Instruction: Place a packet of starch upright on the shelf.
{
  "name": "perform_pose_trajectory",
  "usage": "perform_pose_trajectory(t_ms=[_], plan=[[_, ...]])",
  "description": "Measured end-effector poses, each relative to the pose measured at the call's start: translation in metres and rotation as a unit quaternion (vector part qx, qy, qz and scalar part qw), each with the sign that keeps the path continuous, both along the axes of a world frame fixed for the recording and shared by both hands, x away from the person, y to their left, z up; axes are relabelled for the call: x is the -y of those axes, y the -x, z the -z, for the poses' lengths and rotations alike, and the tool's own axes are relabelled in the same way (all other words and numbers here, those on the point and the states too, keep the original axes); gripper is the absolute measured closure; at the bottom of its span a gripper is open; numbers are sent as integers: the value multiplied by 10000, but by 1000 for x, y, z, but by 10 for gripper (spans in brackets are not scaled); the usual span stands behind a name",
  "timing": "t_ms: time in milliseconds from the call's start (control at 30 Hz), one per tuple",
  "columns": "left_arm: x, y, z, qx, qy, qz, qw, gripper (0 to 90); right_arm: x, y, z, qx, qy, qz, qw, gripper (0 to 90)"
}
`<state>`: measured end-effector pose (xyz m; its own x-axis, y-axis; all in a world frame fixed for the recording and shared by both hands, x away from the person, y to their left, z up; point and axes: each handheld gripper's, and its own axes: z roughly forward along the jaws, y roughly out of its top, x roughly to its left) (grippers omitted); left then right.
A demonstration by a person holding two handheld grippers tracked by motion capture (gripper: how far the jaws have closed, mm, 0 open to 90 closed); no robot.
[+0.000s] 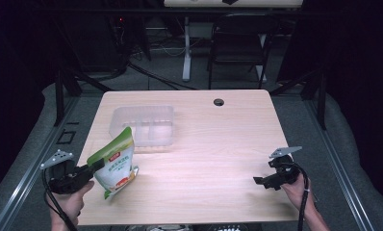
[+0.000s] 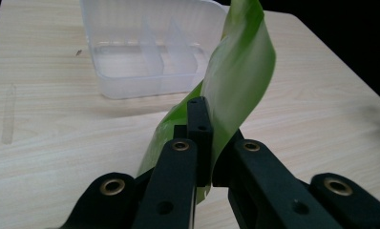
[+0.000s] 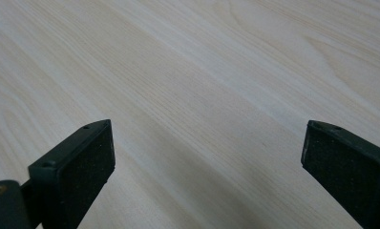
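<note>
1. A green and white snack pouch is held upright near the front left corner of the table, its lower end at or just above the wood; contact cannot be told from the high view.
2. The left gripper is clamped on the pouch's left edge. In the left gripper view the jaws are seen pressed together on the green film, with the film curving up and away above them.
3. The right gripper is held over the front right part of the table, well apart from the pouch. Its jaws are spread wide with bare wood between them; nothing is held.
4. A clear divided plastic tray sits toward the back left of the table, just behind the pouch.
5. Handling, judged: the pouch is taken to be light, thin-walled and soft. The film bends under a one-edge grip, so sway and twist are to be expected. The glossy surface is likely slippery.
6. Grip point, judged: the flat sealed edge or top seam is preferred, where the film is doubled and stiffest. The bulged middle is best avoided, since the contents may be crushed.
7. A second hold on the opposite edge would be steadying.
</note>
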<state>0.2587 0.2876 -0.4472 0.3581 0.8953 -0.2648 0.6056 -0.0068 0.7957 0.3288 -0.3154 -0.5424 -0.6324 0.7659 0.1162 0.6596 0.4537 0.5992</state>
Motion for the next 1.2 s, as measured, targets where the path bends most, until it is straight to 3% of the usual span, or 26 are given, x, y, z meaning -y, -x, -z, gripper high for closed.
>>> perform_pose_trajectory(t_ms=[133, 367, 467, 800, 1200], plan=[[0, -3, -7, 36, -240, 25, 9997, 900, 2, 0, 0, -27, -62, -8, 10000, 35], [-3, -4, -16, 141, -248, 35, 9996, 900, -3, 2, -2, 105, 8, 9, 9999, 35], [-4, -5, -19, 182, -271, 4, 9995, 900, 0, 1, -2, 21, 22, -33, 10000, 35], [-13, -10, -23, 170, -176, -64, 9997, 900, 0, 0, -2, 55, -12, 26, 10000, 35], [-12, -14, -35, 225, -269, -16, 9994, 900, 2, 0, -1, 75, -34, 101, 9999, 34]])
